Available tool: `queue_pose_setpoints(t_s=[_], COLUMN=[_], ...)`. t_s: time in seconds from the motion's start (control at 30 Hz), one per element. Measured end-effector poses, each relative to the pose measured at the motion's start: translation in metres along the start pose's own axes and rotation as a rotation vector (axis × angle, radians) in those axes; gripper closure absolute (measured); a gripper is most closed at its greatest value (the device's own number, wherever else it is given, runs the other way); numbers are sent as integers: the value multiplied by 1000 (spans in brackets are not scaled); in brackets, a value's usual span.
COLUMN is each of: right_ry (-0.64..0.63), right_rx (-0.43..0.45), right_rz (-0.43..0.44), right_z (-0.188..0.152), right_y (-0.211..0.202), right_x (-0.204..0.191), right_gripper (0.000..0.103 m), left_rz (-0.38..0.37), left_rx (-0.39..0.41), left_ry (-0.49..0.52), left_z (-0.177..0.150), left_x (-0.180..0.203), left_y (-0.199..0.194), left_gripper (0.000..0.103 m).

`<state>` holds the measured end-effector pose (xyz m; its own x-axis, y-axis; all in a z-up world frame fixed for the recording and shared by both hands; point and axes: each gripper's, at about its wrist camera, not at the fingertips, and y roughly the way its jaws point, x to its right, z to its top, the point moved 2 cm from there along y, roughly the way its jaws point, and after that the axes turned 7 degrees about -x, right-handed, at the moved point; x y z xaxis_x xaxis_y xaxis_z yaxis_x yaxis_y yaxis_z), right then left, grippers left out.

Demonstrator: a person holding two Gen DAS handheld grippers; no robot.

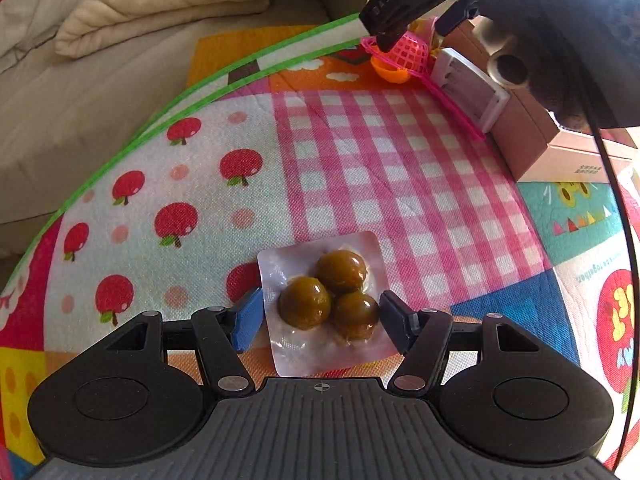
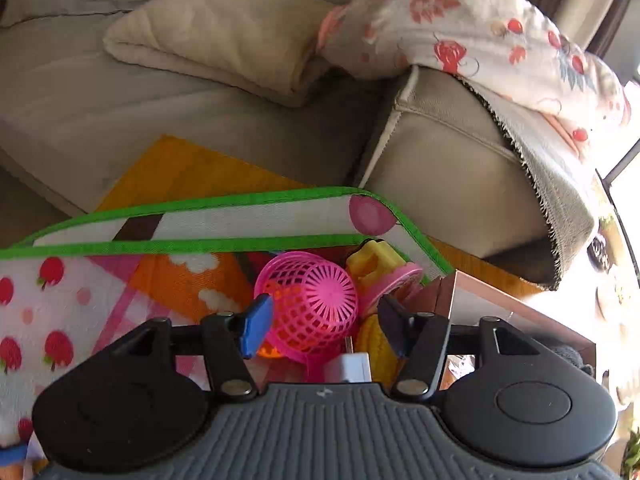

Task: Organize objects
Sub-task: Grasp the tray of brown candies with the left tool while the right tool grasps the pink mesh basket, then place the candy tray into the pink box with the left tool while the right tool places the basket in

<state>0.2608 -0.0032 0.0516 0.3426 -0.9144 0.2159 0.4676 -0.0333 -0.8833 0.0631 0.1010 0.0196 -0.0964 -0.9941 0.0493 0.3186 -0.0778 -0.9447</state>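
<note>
A clear plastic packet with three brown balls lies on the play mat. My left gripper is open, its fingers on either side of the packet at mat level. In the right wrist view my right gripper is open around a pink mesh strainer. The strainer shows at the far end of the mat in the left wrist view, with my right gripper above it. A yellow and pink toy and an orange cup sit beside the strainer.
A brown cardboard box stands at the mat's right side, with a white plastic piece leaning on it. A beige sofa with a folded blanket lies beyond the mat. A yellow corn toy sits near the box.
</note>
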Motion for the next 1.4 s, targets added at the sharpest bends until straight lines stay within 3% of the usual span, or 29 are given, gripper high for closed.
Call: queue_pose_setpoints(t_s=[0.1, 0.13, 0.17, 0.4, 0.57, 0.7, 0.9, 1.07, 1.23, 1.4], right_ry=[57, 69, 71, -4, 49, 92, 158, 204, 235, 251], right_rx=[-59, -67, -71, -13, -16, -43, -145, -147, -96, 0], right_rz=[44, 67, 92, 199, 259, 245, 252, 253, 257, 273], right_z=[5, 5, 4, -39, -102, -162, -248, -303, -319, -304], right_y=[22, 23, 22, -27, -82, -114, -130, -149, -177, -223], right_x=[3, 3, 1, -20, -3, 21, 63, 97, 132, 173], right_gripper=[38, 46, 48, 49, 51, 51, 51, 50, 50, 50], left_rz=[0, -1, -1, 19, 46, 42, -1, -11, -21, -13], left_rx=[4, 6, 9, 23, 6, -8, -53, -73, -42, -9], left_ry=[-12, -17, -20, -14, -24, -17, 19, -18, -99, -69], left_z=[1, 2, 2, 2, 1, -8, -37, -49, -33, 9], left_x=[-2, -2, -3, -2, 4, 21, 76, 121, 152, 188], left_y=[-2, -2, -3, -7, -9, -12, -25, -45, -82, -113], left_gripper=[35, 35, 35, 35, 35, 35, 35, 35, 35, 35])
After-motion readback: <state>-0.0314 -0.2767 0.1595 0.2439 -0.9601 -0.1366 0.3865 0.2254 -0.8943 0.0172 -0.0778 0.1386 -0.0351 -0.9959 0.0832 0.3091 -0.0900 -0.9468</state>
